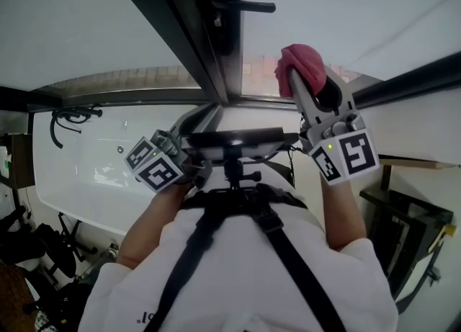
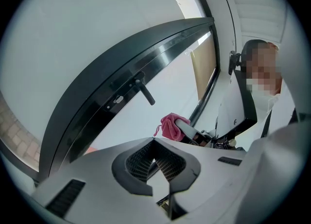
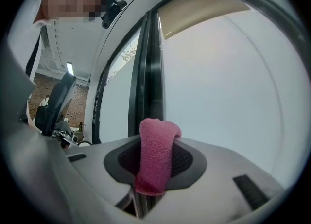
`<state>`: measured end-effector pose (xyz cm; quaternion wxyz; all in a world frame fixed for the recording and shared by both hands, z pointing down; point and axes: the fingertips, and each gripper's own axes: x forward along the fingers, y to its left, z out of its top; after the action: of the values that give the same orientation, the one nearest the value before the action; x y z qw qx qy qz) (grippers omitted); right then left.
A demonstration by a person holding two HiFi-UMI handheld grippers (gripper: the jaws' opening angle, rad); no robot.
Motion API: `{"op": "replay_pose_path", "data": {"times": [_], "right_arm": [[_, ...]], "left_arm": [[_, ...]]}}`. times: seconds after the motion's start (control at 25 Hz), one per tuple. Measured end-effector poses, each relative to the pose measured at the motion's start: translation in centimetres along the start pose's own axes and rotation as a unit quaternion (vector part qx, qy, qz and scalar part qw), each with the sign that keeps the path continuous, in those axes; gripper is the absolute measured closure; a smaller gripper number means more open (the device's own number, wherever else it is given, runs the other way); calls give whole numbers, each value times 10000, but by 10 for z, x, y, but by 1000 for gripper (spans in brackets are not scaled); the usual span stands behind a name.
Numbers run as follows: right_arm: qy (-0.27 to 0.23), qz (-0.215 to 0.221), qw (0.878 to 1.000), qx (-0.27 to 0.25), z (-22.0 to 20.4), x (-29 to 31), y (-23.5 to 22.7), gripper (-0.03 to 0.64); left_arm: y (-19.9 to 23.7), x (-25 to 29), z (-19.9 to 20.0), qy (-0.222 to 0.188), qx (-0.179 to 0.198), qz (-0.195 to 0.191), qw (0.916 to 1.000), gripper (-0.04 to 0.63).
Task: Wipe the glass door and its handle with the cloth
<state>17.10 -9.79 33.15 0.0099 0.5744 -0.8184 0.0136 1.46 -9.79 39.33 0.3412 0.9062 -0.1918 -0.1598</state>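
Since cloth (image 1: pixel 304 64) must reach glass door (image 1: pixel 360 6), we hold it clamped in right gripper (image 1: pixel 297 78), right of handle (image 1: pixel 248 6); left gripper (image 2: pixel 154 155) closed, empty, nearer.

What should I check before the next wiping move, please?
1. Cloth clamped between the right gripper jaws: ok.
2. Cloth pressed against the glass door: cannot tell.
3. Cloth on the handle: not ok, the two are apart.
4. Left gripper empty, jaws together: ok.
5. Handle free of anything hanging on it: ok.
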Motion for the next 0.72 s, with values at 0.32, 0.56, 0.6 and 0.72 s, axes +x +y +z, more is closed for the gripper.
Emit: {"op": "replay_pose_path", "data": {"times": [0.32,0.56,0.6,0.72], "right_arm": [[123,-41,9999,55,-11,-4,0,512],[202,-116,9997,68,-16,-8,-2,515],[207,-129,9997,69,-17,-9,-2,517],[219,-161,9996,75,-18,-10,-3,517]], "left_arm": [[-2,4,-7,151,-40,-88,9998,603],[-2,3,-9,169,-67,-104,9998,603],[-2,3,-8,165,-70,-104,9998,603],[-2,3,-7,119,-94,-120,9998,603]]}}
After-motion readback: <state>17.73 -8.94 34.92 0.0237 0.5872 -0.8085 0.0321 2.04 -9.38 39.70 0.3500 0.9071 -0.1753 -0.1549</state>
